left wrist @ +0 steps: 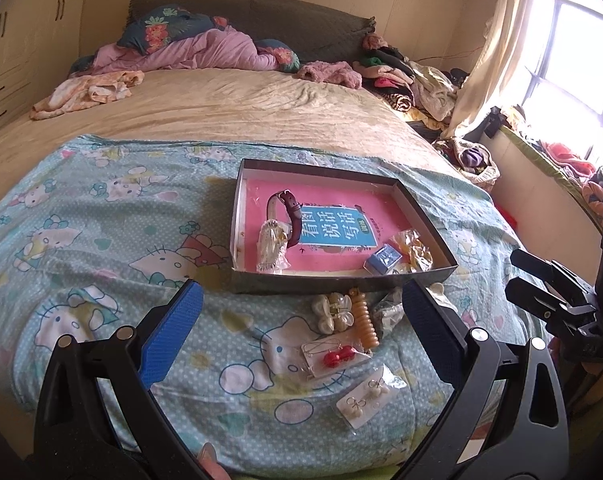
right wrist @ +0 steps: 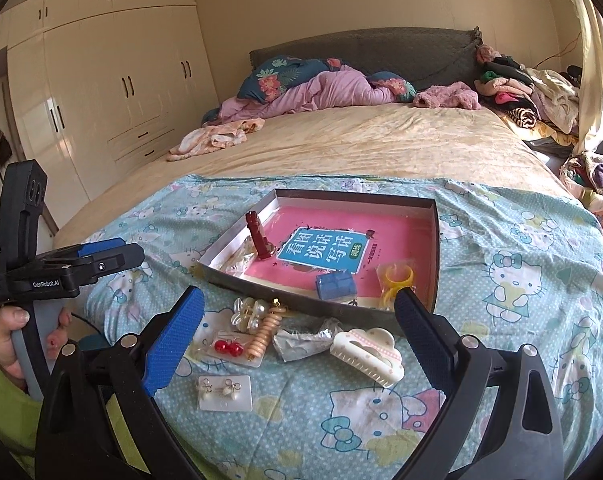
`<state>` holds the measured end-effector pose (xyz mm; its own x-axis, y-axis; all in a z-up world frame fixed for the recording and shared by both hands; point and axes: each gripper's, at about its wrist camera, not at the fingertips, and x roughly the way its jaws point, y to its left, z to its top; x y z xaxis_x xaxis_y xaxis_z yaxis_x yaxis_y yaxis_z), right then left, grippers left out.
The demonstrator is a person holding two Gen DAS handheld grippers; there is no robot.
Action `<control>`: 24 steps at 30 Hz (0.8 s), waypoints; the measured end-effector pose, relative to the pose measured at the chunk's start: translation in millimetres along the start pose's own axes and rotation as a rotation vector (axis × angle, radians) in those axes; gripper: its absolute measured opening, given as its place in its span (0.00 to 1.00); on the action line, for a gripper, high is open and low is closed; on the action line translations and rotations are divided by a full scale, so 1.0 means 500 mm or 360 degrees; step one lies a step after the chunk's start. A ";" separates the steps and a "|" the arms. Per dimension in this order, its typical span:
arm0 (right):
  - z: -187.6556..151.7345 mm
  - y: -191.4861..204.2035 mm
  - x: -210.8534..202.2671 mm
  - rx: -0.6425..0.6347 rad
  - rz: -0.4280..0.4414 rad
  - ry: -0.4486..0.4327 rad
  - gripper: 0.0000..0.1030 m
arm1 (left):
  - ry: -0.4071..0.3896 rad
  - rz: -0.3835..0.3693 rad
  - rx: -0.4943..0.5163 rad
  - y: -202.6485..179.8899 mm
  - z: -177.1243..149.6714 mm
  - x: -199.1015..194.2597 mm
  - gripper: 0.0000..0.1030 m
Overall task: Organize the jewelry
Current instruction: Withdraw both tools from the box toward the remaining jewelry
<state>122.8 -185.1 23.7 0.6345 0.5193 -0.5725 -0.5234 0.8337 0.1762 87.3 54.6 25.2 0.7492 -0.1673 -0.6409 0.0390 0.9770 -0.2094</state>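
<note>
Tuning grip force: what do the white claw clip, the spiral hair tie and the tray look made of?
White claw clip: hard glossy plastic, judging by its moulded teeth and sheen. Spiral hair tie: smooth, translucent amber coil, likely springy plastic. Tray: looks like thin cardboard, with dark outer walls, pale inside, folded corners.

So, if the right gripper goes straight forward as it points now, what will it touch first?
Probably the white hair claw clip, which lies between the open right gripper fingers. The crumpled silver wrapper lies just beside it, so depth is uncertain.
</note>
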 end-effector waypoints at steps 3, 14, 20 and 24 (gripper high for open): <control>-0.011 -0.002 0.004 0.0011 0.0010 0.0028 0.92 | 0.0025 0.0001 0.0032 -0.010 -0.015 0.001 0.91; -0.047 -0.005 0.013 0.0027 0.0041 0.0114 0.92 | 0.0131 -0.0003 0.0167 -0.044 -0.078 0.018 0.91; -0.067 -0.009 0.028 0.0053 0.0059 0.0176 0.92 | 0.0194 -0.0005 0.0231 -0.058 -0.109 0.036 0.91; -0.078 -0.013 0.042 0.0080 0.0079 0.0218 0.92 | 0.0242 -0.0042 0.0271 -0.071 -0.129 0.050 0.91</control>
<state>117.3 -187.0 -20.5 0.5234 0.5326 -0.6651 -0.5208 0.8178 0.2450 62.3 7.4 -31.0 0.6389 -0.1983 -0.7433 0.1776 0.9781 -0.1083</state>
